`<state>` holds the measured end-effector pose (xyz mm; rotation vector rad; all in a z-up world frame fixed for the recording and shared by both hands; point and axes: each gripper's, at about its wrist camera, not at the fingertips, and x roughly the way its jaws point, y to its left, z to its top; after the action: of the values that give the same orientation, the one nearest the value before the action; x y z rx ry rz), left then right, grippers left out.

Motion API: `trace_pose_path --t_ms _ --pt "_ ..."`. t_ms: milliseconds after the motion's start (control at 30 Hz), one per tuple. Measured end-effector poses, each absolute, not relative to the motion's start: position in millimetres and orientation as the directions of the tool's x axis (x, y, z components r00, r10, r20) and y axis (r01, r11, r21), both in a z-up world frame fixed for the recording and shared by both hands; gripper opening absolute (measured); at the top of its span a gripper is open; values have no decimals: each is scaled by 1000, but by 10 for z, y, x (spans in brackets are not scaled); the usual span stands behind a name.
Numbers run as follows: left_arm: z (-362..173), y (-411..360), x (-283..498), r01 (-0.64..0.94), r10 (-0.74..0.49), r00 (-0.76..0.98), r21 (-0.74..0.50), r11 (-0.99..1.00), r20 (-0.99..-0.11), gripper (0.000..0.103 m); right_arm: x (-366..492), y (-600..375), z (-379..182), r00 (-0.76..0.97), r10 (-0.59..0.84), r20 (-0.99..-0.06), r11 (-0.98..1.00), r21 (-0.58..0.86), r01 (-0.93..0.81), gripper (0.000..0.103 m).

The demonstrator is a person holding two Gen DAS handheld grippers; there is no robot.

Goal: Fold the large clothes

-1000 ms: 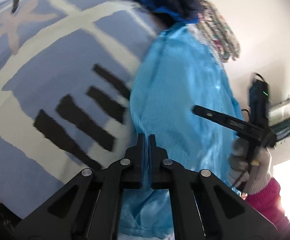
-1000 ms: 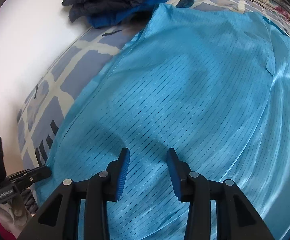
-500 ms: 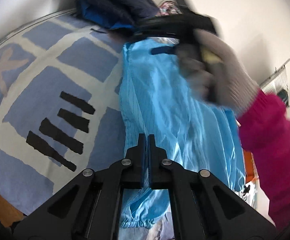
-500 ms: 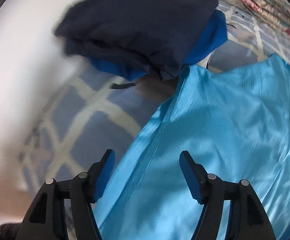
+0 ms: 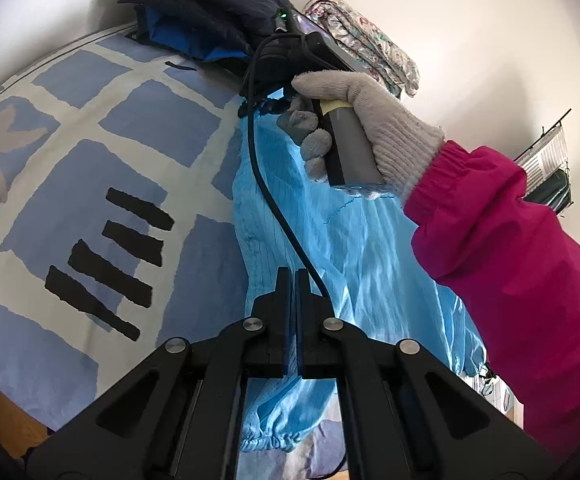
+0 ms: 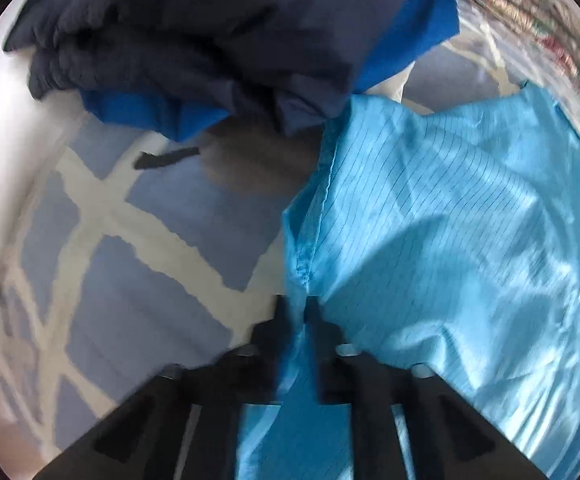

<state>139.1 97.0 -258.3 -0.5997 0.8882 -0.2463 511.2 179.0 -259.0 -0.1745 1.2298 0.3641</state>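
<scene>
Garment (image 6: pixel 470 240) edge: I am clamping it in both grippers, right (image 6: pixel 298 312), left (image 5: pixel 292 280); lifting evenly avoids slack.

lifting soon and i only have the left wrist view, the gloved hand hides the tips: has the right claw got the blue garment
Observer: Yes. The right claw is shut on the blue garment, pinching its stitched edge.
Operator: which part of the edge
Observer: The end near the navy pile. From the jaws the seam runs up as a raised ridge to a corner that meets, and seems to touch, that pile.
</scene>
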Motion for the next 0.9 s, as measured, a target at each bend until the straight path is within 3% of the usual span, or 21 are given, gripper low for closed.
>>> trace_pose_path --t_ms 367,667,900 --pt "-2226 368 1319 143 -495 584 -519 843 -643 0 4808 604 -1901 385 554 -738 831 457 -319 0" --pt "-2187 -235 1375 246 -525 516 -470 847 -676 0 4807 -370 -1801 486 584 -650 800 563 -209 0" --pt "-2300 -378 1352 275 -594 413 -527 804 -690 0 4891 -912 -2247 503 482 -717 851 520 -75 0"
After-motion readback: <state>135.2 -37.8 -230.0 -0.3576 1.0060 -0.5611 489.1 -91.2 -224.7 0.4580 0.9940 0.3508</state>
